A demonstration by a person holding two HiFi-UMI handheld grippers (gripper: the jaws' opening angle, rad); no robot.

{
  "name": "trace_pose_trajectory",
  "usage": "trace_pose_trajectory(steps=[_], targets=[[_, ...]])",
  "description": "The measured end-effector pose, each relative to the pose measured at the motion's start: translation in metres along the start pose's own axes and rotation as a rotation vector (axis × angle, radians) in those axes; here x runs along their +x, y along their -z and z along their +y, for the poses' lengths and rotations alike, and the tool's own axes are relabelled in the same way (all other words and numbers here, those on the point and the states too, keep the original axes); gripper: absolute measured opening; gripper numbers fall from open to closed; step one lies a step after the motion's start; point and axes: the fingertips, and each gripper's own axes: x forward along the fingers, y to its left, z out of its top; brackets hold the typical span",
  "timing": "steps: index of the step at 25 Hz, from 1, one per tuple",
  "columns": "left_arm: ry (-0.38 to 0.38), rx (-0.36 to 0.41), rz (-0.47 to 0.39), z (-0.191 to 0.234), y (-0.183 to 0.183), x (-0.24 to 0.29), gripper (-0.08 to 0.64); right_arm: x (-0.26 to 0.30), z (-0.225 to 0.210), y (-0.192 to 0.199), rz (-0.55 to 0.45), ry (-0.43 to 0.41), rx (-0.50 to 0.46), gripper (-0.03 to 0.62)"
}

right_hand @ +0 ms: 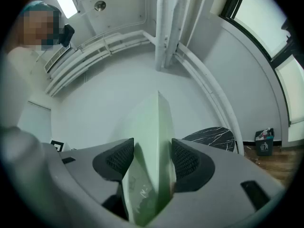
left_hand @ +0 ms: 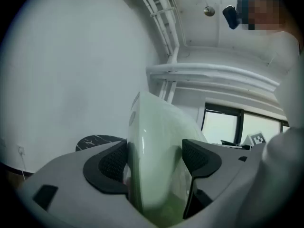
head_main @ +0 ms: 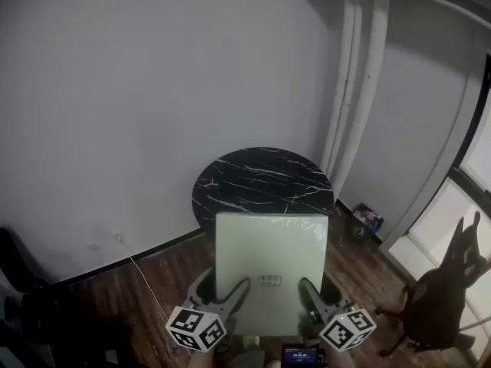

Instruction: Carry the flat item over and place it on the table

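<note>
A flat pale green box (head_main: 270,267) hangs in the air in front of me, held level by both grippers at its near edge. My left gripper (head_main: 227,301) is shut on its near left corner, and the box (left_hand: 154,151) fills the gap between the black pads. My right gripper (head_main: 313,299) is shut on the near right corner, with the box (right_hand: 151,151) pressed between its pads. Beyond the box stands a round black marble table (head_main: 265,181), its top bare. The box's far edge overlaps the table's near rim in the head view.
A white wall and white pipes (head_main: 357,67) rise behind the table. A dark office chair (head_main: 449,290) stands at the right by the window. A small bin (head_main: 367,222) sits on the wood floor right of the table. A white cable (head_main: 142,271) trails across the floor at the left.
</note>
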Motion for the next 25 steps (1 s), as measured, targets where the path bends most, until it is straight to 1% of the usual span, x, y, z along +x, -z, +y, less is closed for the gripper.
trace_pose_trajectory(steps=[9,15,20,25], targets=[[0.007,-0.014,-0.035,-0.014,-0.005,-0.031,0.371,-0.024,0.023,-0.004,-0.011,-0.019,-0.03,0.227],[-0.011,-0.014,-0.063,-0.011,-0.015,-0.044,0.371,-0.023,0.036,-0.01,-0.022,-0.052,-0.037,0.227],[-0.011,-0.011,-0.071,-0.007,-0.022,-0.041,0.371,-0.015,0.038,-0.015,-0.03,-0.07,-0.028,0.227],[-0.006,-0.01,-0.065,0.011,-0.021,-0.019,0.371,0.008,0.025,-0.013,-0.036,-0.073,-0.014,0.227]])
